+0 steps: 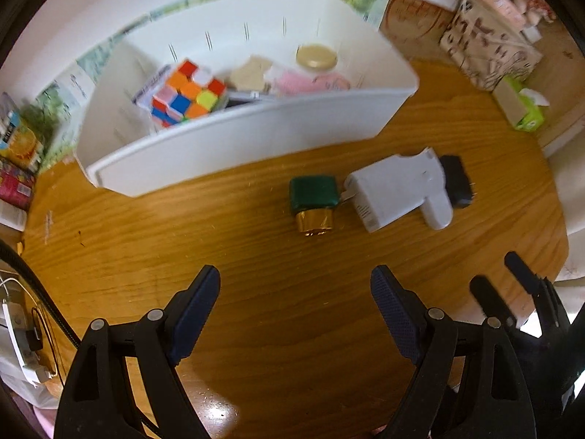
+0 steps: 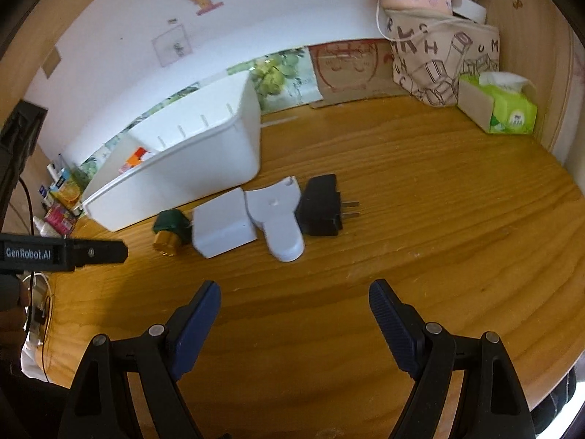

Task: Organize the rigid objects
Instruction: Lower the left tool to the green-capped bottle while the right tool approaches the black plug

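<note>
A white bin (image 1: 234, 146) stands on the wooden table and holds a Rubik's cube (image 1: 188, 93), a gold-lidded jar (image 1: 316, 56) and pink and beige items. In front of it lie a green bottle with a gold cap (image 1: 312, 199), a white charger block (image 1: 387, 192), a white T-shaped piece (image 1: 435, 197) and a black plug adapter (image 1: 457, 181). The same row shows in the right wrist view: bottle (image 2: 170, 232), block (image 2: 223, 226), white piece (image 2: 278, 219), black adapter (image 2: 321, 206), bin (image 2: 190, 172). My left gripper (image 1: 294, 292) is open and empty, short of the bottle. My right gripper (image 2: 294, 300) is open and empty, short of the white piece.
A printed cloth bag (image 2: 442, 58) and a green tissue pack (image 2: 501, 106) stand at the back right. Small cartons (image 1: 18, 146) sit at the far left. Cables (image 1: 25, 329) lie off the table's left edge. The left gripper's body (image 2: 62, 252) shows at the left of the right wrist view.
</note>
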